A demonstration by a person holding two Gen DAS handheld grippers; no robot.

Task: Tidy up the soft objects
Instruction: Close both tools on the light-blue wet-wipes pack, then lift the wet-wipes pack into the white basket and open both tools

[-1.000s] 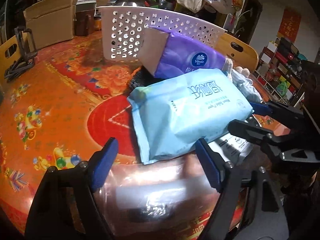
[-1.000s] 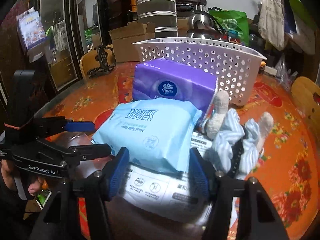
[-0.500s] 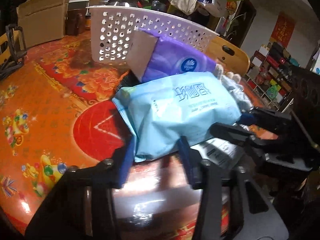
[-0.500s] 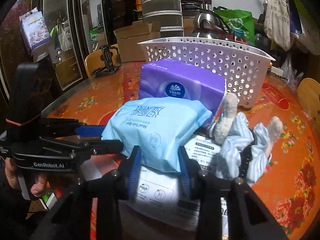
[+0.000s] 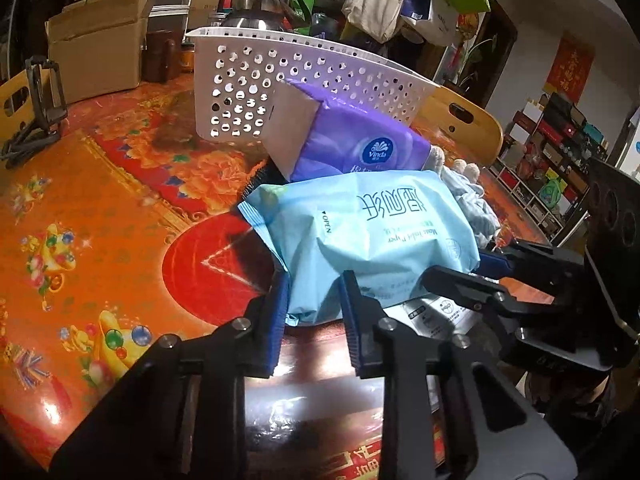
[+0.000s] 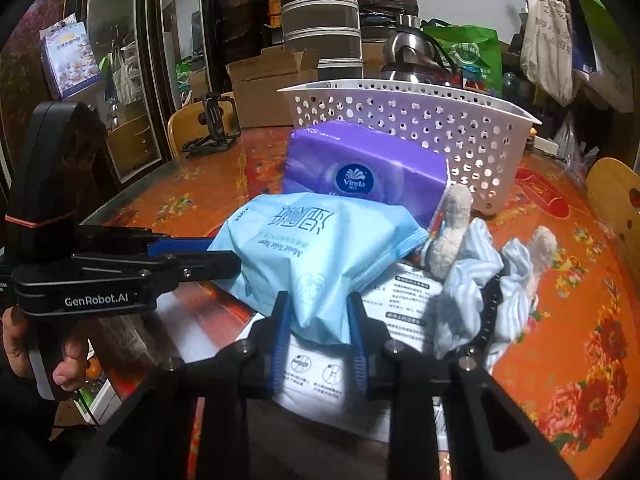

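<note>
Orange floral tablecloth [image 5: 92,216]: your left gripper [image 5: 314,300] and right gripper [image 6: 318,320] are closing, pinching the blue wet-wipe pack [image 5: 372,236]; next, lift toward the white basket [image 6: 420,128] at 12 o'clock.

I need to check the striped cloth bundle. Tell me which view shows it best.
The right wrist view: the blue striped cloth bundle lies in plain sight beside the light blue wipes pack. The left wrist view shows only a sliver of it behind that pack.
</note>
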